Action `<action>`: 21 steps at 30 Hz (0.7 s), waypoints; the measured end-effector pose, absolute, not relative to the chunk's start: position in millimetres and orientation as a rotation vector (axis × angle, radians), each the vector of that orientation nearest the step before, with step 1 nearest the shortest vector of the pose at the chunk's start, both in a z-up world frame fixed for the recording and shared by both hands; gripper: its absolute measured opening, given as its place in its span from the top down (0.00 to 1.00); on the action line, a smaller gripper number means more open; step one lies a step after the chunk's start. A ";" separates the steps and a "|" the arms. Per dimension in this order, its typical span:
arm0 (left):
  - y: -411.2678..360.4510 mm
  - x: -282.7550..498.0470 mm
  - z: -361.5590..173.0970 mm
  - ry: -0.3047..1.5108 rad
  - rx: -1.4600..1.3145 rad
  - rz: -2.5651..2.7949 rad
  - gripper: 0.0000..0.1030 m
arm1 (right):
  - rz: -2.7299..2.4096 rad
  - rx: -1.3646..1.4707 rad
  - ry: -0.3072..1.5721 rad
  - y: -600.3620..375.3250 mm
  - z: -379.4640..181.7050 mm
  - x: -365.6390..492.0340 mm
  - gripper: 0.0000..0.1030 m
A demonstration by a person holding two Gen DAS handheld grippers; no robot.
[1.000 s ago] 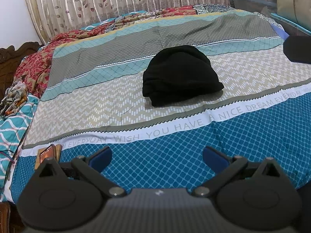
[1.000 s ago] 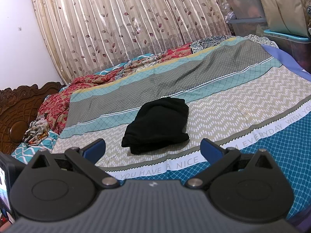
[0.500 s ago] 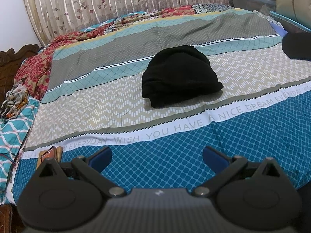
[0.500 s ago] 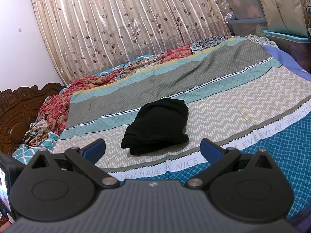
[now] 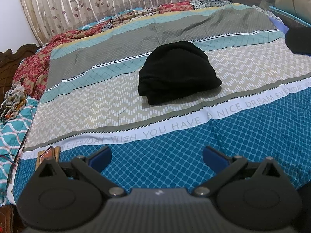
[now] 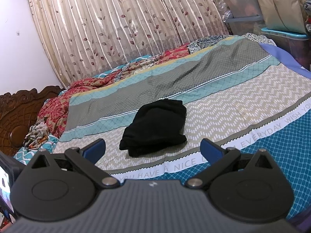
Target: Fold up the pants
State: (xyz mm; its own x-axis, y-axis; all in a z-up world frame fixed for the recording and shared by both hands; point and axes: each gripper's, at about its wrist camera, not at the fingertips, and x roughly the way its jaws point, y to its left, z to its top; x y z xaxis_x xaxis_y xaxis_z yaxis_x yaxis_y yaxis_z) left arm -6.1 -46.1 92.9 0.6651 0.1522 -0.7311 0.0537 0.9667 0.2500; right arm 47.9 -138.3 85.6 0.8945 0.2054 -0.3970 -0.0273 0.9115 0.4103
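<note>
Both the left tongs (image 5: 157, 156) and right tongs (image 6: 153, 149) hang spread and empty, well short of the black folded cloth pants (image 5: 177, 73), seemingly finished.

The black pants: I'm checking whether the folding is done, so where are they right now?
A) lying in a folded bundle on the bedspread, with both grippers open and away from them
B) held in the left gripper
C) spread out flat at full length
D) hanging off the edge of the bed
A: the black pants lie as a compact bundle on the bedspread, and the left gripper and right gripper are open, holding nothing.
</note>
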 end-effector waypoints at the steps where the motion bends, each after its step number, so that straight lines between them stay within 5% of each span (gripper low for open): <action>1: -46.7 -5.0 91.9 0.847 0.261 0.056 0.00 | 0.124 0.412 0.452 -139.8 84.9 47.8 0.00; 21: -70.0 53.3 80.9 0.901 0.262 0.080 0.00 | 0.089 0.436 0.466 -161.7 70.6 66.7 0.00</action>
